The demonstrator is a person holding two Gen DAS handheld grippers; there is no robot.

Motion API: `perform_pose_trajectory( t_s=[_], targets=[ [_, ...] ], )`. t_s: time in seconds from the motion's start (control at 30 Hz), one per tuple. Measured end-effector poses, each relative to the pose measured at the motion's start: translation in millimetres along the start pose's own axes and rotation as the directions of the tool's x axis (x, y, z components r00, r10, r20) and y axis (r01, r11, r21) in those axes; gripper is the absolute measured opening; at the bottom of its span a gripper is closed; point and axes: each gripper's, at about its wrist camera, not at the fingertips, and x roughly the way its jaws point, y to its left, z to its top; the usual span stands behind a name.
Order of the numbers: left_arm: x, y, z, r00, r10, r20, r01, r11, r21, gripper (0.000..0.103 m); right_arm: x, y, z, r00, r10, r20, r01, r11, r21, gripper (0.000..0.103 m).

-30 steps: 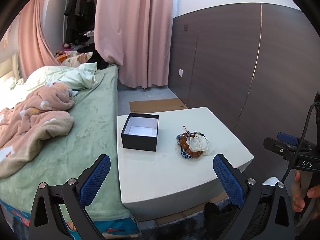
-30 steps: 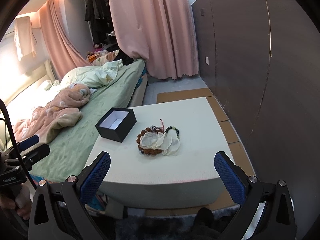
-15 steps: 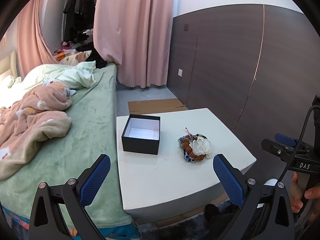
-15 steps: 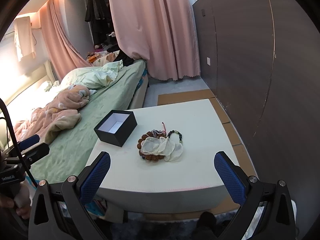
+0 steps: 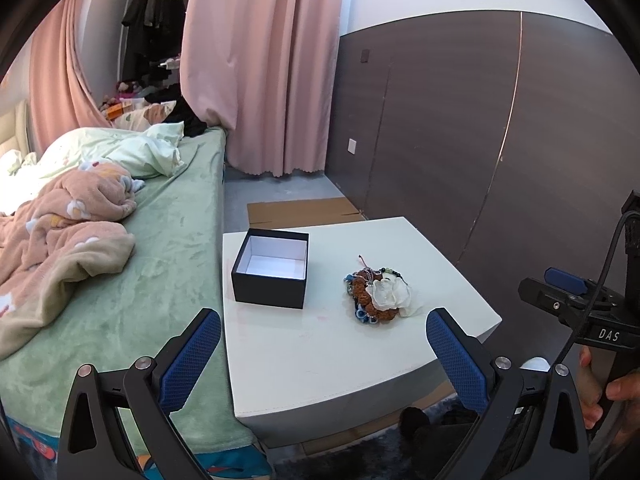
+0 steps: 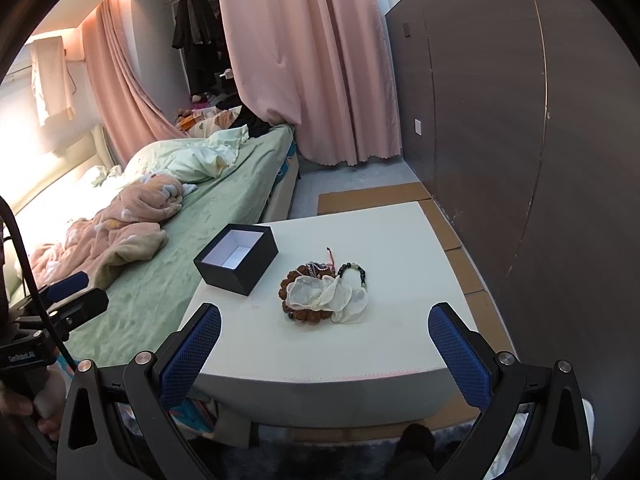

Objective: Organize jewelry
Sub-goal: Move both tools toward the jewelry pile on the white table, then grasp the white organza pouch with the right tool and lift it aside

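Observation:
An open black box [image 5: 272,270] [image 6: 237,259] with a white inside stands empty on the white table [image 5: 304,352] [image 6: 396,240], near its left edge. To its right lies a heap of jewelry [image 5: 380,294] [image 6: 324,294]: brown bead bracelets, dark and blue beads, a white shell-like flower piece on top. My left gripper [image 5: 323,328] is open, short of the table's near edge, nothing between its blue pads. My right gripper [image 6: 325,324] is open too, held before the near edge in line with the heap. Each gripper shows at the other view's edge.
A bed [image 5: 132,248] with a green sheet and pink blanket runs along the table's left side. A dark panelled wall [image 5: 500,140] stands to the right, pink curtains [image 5: 264,60] behind. Flat cardboard [image 6: 372,196] lies on the floor beyond the table.
Both cameras have edged closer to the table, so box and jewelry heap look slightly nearer. Both grippers stay open and nothing on the table has moved.

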Motion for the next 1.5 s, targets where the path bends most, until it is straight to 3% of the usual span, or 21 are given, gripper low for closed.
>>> perform_pose_trajectory(
  t_s=[0.4,0.83,1.07,1.2,1.27,1.4,1.5],
  targets=[
    [4.6,-3.3,9.4,0.998,0.002,-0.062,-0.003,1.0,-0.015,0.102,-3.2,-2.0,21.1,0.999,0.019,-0.03,-0.018,0.999,0.038,0.103],
    [30.6,3.1,47.8,0.993,-0.043,-0.112,0.04,0.999,-0.026,0.101,20.9,-15.4,81.7,0.995,0.064,-0.08,-0.056,0.993,0.103,0.103],
    [56.0,5.7,74.1,0.984,-0.096,-0.15,0.091,0.995,-0.041,0.088,51.9,-35.9,97.5,0.986,0.086,-0.146,-0.059,0.982,0.181,0.103],
    [84.6,7.2,82.1,0.97,-0.129,-0.206,0.112,0.99,-0.09,0.075,71.6,-44.4,88.2,0.979,0.107,-0.175,-0.067,0.973,0.22,0.103],
    [99.0,8.6,83.0,0.964,-0.143,-0.224,0.119,0.986,-0.116,0.073,88.2,-49.5,77.7,0.972,0.131,-0.197,-0.08,0.966,0.247,0.103],
    [124.2,11.8,75.5,0.956,-0.175,-0.237,0.142,0.979,-0.149,0.071,125.4,-57.1,55.6,0.951,0.166,-0.262,-0.084,0.95,0.3,0.094],
    [149.5,14.3,64.6,0.939,-0.201,-0.28,0.149,0.969,-0.198,0.058,149.8,-60.1,42.9,0.932,0.181,-0.313,-0.074,0.943,0.325,0.084]
  ],
)
